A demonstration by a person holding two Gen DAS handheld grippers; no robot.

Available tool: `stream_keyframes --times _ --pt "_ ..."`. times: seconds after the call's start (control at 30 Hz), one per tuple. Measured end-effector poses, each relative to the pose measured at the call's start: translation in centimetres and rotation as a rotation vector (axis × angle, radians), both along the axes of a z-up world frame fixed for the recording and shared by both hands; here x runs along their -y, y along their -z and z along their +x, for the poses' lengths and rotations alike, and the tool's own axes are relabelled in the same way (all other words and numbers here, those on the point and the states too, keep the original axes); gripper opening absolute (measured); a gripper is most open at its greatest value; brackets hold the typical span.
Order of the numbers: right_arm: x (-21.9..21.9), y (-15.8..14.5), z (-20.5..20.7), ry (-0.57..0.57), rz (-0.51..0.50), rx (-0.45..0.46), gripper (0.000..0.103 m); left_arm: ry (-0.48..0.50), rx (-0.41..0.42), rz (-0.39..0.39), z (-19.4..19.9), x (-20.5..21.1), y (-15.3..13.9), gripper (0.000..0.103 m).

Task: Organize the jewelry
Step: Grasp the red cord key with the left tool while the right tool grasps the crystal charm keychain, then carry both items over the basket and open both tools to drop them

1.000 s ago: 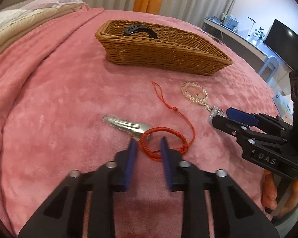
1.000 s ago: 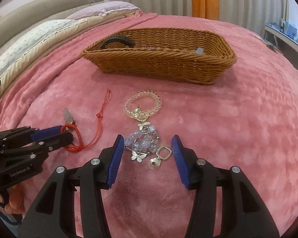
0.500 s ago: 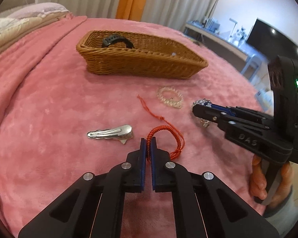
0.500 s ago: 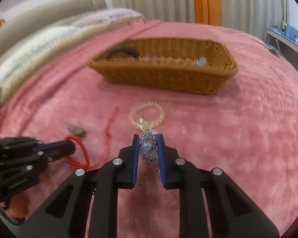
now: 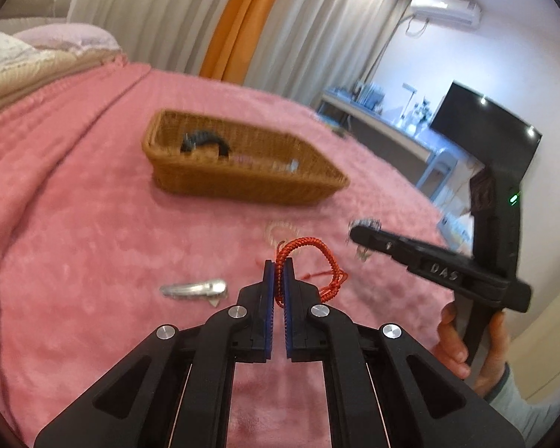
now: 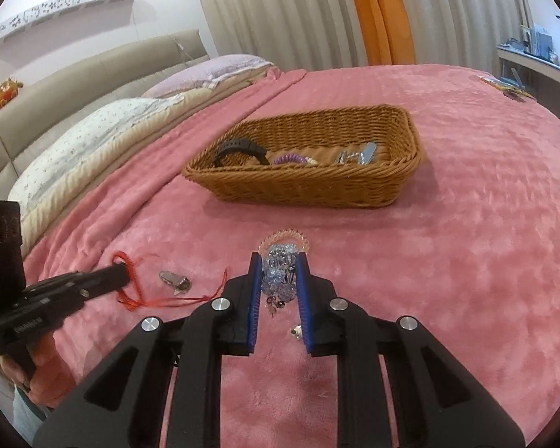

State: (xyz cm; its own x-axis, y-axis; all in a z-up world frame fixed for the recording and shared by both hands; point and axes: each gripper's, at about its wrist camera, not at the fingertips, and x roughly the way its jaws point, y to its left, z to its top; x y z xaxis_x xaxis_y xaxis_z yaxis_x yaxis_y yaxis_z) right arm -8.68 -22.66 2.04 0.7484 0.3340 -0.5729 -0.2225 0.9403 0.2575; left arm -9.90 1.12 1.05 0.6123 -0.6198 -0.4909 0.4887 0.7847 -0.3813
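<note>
Blue-padded fingers of the left gripper (image 5: 276,265) pinch a braided red cord bracelet (image 5: 310,261), its loop raised off the bed and its tail trailing. Fingers of the right gripper (image 6: 280,272), which have just been closing, clamp a glittery cluster of clear beads and metal charms (image 6: 280,280). A flat silver metal hair clip (image 5: 194,289) lies on the plush pink blanket (image 6: 466,242). Beyond, across open blanket, sits the woven rectangular wicker basket (image 6: 306,186).
</note>
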Motion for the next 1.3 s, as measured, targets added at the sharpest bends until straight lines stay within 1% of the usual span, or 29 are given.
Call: stream_keyframes --times 0.13,0.27,0.4,0.5,0.6,0.7,0.73,0.83,1.0,1.1,1.17,1.23,1.3 --pt "0.6 -0.6 -0.3 0.013 0.012 0.017 0.016 -0.007 0.048 -0.057 -0.7 -1.2 -1.5 0.002" --pt "0.6 -1.5 -0.9 0.021 0.014 0.042 0.016 -0.013 0.076 -0.076 -1.2 -1.5 -2.4 0.002" --pt "0.4 -2.2 -1.1 0.016 0.019 0.051 0.016 -0.026 0.087 -0.097 -1.1 -1.5 -3.4 0.002" --pt "0.2 -3.3 -1.0 0.012 0.023 0.058 0.016 -0.034 0.107 -0.098 -1.1 -1.5 -4.6 0.002" --pt "0.0 -4.7 -0.6 0.012 0.005 0.074 0.016 -0.043 0.126 -0.092 -0.6 -1.3 -6.2 0.002" --pt "-0.5 -6.3 0.6 0.027 -0.043 0.093 0.016 -0.058 0.146 -0.080 0.6 -0.8 -8.2 0.002" --pt "-0.5 -6.7 1.1 0.034 -0.057 0.100 0.016 -0.068 0.155 -0.072 1.5 -0.5 -9.1 0.002" --pt "-0.4 -7.8 3.2 0.049 -0.075 0.107 0.016 -0.104 0.161 -0.044 3.9 0.6 -10.6 0.002" --pt "-0.2 -8.7 7.6 0.082 -0.117 0.127 0.016 -0.158 0.195 0.005 8.1 2.5 -11.6 0.002" --pt "0.4 -8.2 10.5 0.096 -0.104 0.114 0.016 -0.195 0.211 0.037 11.4 3.9 -11.1 0.002" --pt "0.8 -7.5 12.0 0.104 -0.096 0.092 0.016 -0.200 0.195 0.039 13.6 4.7 -10.5 0.002" --pt "1.3 -6.5 14.3 0.105 -0.078 0.056 0.016 -0.196 0.169 0.022 15.4 5.1 -9.7 0.002" --pt "1.6 -5.4 15.8 0.120 -0.079 0.031 0.016 -0.210 0.153 0.029 16.9 5.5 -8.6 0.002"
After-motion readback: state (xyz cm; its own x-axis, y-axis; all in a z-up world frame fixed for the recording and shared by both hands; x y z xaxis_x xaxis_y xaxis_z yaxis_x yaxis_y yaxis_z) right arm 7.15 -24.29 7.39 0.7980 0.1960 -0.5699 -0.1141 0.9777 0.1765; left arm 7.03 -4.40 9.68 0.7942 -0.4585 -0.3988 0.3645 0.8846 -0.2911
